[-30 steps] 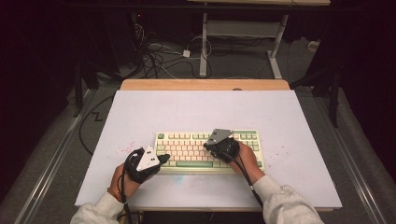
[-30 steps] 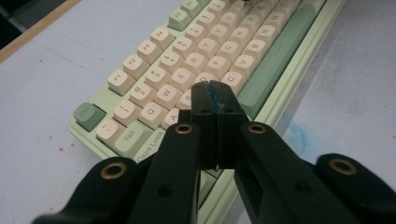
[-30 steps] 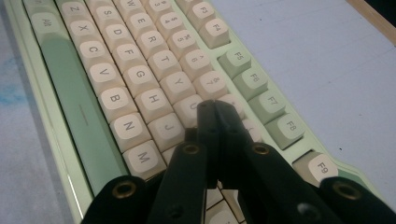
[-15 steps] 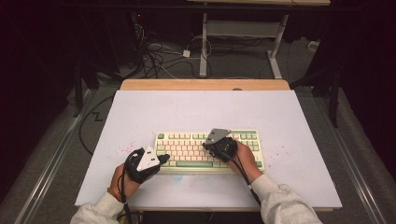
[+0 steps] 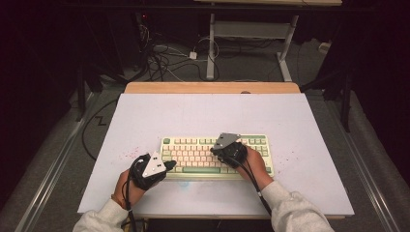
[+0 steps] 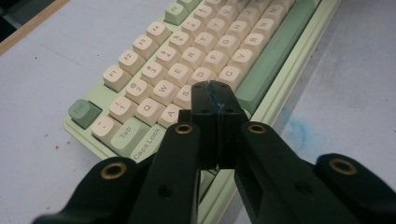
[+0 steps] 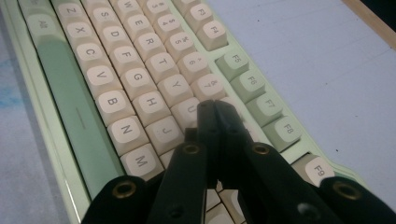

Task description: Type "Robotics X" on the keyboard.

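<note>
Nearest the person, the left gripper point(image 5: 170, 165) sits at the keyboard's point(image 5: 261, 155) near left corner, jaws closed on nothing; the left gripper view shows its joined tips point(image 6: 215, 100) poised over the S and X keys, beside the green spacebar point(image 6: 273, 58). The right gripper point(image 5: 216, 151), also closed and empty, rests over the middle of the key field; its own view places its tip point(image 7: 215, 116) over the J and U keys.

The keyboard lies on the white tabletop point(image 5: 203, 113), toward the near edge and slightly right of centre. The work in hand appears to be key pressing with closed tips. To do it well, each tip should come down square on a single keycap, since the joined jaws look about as wide as a key and could easily catch a neighbour.

The gripper views give legible key legends and a blue smudge point(image 6: 295, 133) on the tabletop. The high view gives hands, sleeves, reddish specks point(image 5: 128, 154), and floor cables point(image 5: 164, 58) beyond.
</note>
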Motion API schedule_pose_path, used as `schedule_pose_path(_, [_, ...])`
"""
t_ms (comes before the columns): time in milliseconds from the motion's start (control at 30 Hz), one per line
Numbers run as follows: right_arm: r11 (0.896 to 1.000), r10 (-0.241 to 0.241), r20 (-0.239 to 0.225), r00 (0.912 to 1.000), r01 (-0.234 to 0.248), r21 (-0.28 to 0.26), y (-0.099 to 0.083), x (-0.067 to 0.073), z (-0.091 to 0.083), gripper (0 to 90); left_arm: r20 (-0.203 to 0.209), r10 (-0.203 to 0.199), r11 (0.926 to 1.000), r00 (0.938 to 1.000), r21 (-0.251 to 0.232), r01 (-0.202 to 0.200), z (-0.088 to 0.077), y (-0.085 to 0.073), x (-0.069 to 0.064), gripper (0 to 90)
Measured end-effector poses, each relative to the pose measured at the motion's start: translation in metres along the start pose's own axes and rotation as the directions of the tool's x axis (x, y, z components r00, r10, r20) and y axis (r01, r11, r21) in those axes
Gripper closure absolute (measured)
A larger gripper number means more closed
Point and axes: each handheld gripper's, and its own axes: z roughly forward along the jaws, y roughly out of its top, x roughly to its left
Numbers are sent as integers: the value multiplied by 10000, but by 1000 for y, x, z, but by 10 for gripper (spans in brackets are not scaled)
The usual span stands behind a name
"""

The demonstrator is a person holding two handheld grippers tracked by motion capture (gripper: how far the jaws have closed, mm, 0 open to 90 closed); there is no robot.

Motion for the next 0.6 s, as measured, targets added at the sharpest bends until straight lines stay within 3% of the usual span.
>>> schedule_pose_path(333, [9951, 272, 159, 9995, -256, -957, -6, 1, -22, 900, 3, -4, 10000, 10000, 59, 4, 1, 0, 0, 874])
schedule_pose_path(600, [9898, 456, 251, 9986, -418, -1359, -12, -1, -36, 900, 40, 17, 10000, 10000, 63, -18, 3, 1, 1, 874])
